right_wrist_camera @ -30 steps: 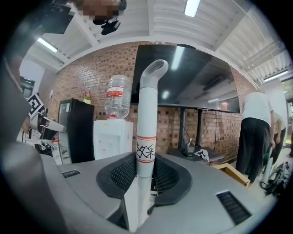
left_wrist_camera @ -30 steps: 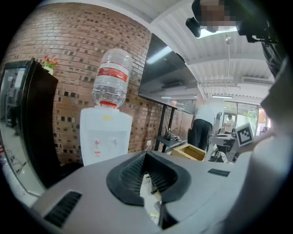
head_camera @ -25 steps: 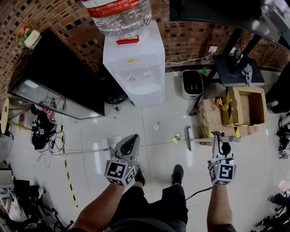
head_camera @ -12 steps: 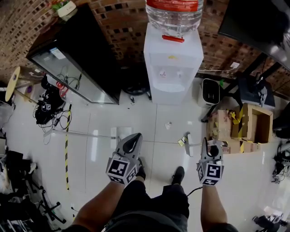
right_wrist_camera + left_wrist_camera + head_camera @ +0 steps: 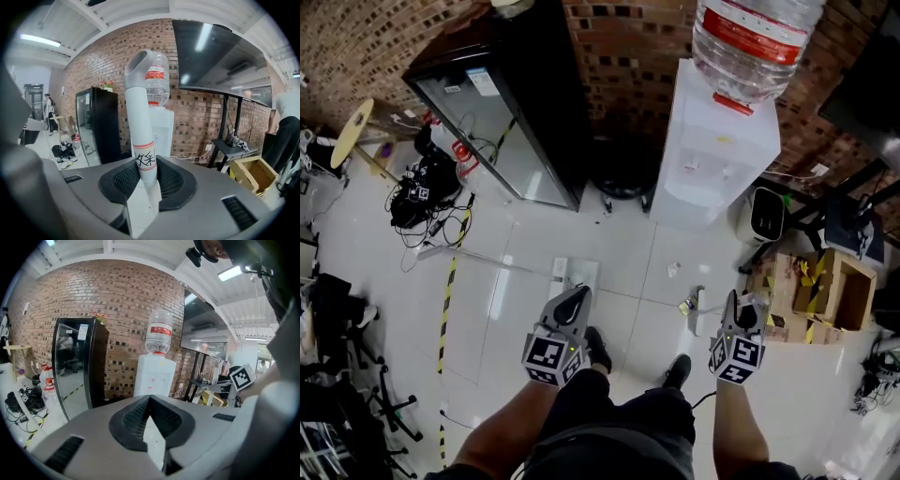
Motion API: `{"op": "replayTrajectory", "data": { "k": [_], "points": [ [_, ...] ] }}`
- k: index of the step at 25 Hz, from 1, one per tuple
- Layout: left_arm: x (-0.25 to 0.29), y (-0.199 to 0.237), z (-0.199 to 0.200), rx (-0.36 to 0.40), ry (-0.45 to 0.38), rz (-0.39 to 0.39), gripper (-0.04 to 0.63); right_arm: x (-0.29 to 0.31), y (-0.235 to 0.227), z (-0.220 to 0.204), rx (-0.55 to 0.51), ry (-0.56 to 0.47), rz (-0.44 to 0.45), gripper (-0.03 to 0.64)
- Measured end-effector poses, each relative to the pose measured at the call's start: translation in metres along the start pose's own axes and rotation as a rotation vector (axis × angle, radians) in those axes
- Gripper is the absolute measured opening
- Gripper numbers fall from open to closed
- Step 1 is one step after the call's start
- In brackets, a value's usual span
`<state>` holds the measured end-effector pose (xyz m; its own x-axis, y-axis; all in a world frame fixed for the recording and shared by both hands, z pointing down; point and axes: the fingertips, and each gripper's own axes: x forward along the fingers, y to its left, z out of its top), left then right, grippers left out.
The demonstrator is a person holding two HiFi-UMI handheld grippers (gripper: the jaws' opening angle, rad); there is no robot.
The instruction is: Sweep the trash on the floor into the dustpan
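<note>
Jaws on my right gripper (image 5: pixel 732 306) clasped the broom handle (image 5: pixel 142 136), seemingly light, stiff, slick; left gripper's (image 5: pixel 577 298) clenched empty.

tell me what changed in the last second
The head view swung left: the water dispenser slid from centre to the right, and the black cabinet came toward the middle. The right gripper now shows closer to the yellow scrap. Unchanged: its fingers clamp the white handle, the left gripper is shut and empty, the scrap lies unswept.
</note>
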<state>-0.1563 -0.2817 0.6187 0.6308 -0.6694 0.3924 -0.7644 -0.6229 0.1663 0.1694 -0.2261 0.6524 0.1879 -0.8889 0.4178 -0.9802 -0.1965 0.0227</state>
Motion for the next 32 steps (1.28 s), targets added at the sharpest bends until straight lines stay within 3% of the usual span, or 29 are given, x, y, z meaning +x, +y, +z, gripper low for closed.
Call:
{"op": "replayTrajectory", "data": {
  "k": [7,12,23,32],
  "points": [
    [-0.030,0.050,-0.001,-0.051,-0.010,0.008,0.023,0.022,0.076,0.010,0.018,0.046,0.000,0.110],
    [-0.058,0.090,-0.020,-0.098,0.014,0.059,0.021,0.035,0.125,0.010,0.061,0.072,-0.029,0.115],
    [-0.093,0.151,-0.021,-0.115,-0.021,0.075,0.021,0.050,0.192,0.023,0.178,0.094,-0.097,0.118],
    [-0.112,0.205,-0.016,-0.138,-0.049,0.137,0.021,0.084,0.290,0.046,0.240,0.120,-0.004,0.121]
  ]
}}
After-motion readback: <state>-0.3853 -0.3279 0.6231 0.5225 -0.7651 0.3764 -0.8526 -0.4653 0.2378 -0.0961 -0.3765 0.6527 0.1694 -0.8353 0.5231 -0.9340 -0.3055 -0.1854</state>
